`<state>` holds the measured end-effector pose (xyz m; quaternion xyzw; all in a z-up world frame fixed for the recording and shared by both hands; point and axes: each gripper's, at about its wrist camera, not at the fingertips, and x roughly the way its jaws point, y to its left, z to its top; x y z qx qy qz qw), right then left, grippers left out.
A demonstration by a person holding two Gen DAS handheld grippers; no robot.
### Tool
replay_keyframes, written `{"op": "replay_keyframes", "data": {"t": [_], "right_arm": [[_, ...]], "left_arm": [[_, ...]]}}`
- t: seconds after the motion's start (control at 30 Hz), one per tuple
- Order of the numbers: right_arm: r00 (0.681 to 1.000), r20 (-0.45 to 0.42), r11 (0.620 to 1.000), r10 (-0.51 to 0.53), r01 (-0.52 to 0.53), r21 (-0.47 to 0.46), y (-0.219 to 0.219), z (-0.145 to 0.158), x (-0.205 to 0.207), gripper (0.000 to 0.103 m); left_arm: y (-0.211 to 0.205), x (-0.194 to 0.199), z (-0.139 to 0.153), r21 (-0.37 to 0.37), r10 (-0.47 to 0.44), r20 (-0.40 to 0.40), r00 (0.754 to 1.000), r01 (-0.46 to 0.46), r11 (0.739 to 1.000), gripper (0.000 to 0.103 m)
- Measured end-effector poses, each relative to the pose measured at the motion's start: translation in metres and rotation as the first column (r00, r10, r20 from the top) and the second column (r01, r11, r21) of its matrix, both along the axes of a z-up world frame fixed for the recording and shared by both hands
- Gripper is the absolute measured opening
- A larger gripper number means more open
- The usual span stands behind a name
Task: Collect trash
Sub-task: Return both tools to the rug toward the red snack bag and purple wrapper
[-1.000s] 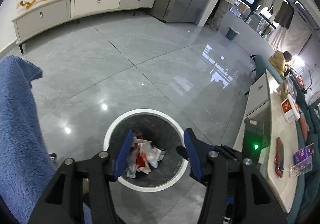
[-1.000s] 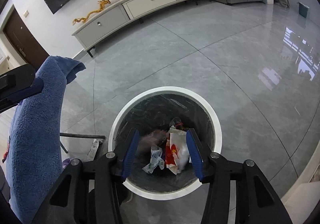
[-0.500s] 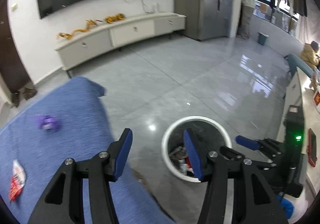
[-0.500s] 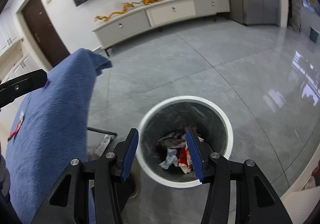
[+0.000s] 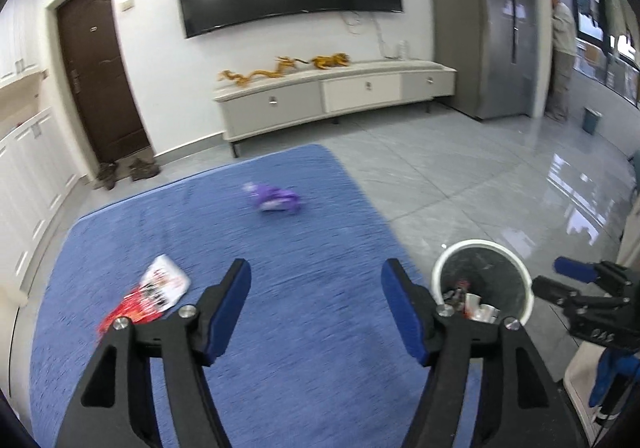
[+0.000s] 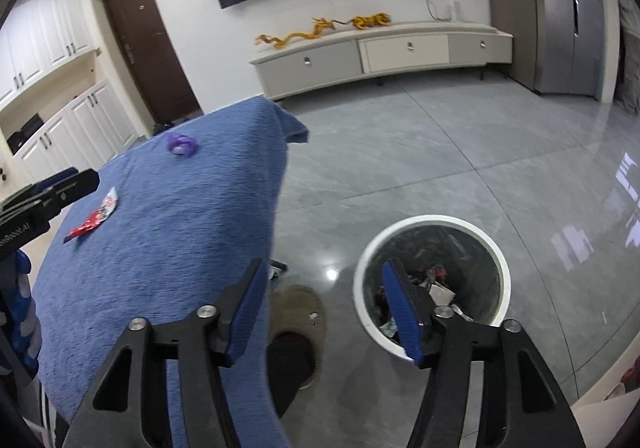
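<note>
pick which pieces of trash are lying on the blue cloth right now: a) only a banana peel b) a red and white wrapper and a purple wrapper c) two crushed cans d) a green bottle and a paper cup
B: the left wrist view shows a flat red and white snack wrapper and a crumpled purple wrapper lying apart on the blue fuzzy cloth, with nothing else on it.

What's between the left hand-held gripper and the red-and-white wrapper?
Nothing but bare blue cloth. In the left wrist view the left hand-held gripper is open, and the red-and-white wrapper lies just left of its left finger, apart from it.
</note>
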<state>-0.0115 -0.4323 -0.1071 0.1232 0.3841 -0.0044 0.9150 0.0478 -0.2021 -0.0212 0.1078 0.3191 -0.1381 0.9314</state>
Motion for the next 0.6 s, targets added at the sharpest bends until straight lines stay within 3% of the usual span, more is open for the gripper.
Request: {"op": "replay_keyframes", "data": {"t": [0.33,0.6], "right_arm": [[0.998,0.058,0.997,0.037,-0.033,-0.064,0.043,0.042,-0.019,0.07],[0.996,0.07,0.987,0.063,-0.052,-0.152,0.089,0.072,-0.035,0.071]], "left_arm": [[0.066,-0.037,0.02,-0.047,0.103,0.103,0.989,-0.098,0.994,0.068],[0.12,-0.055,0.025,-0.115,0.12,0.077,0.99,-0.111,0.987,0.068]]}}
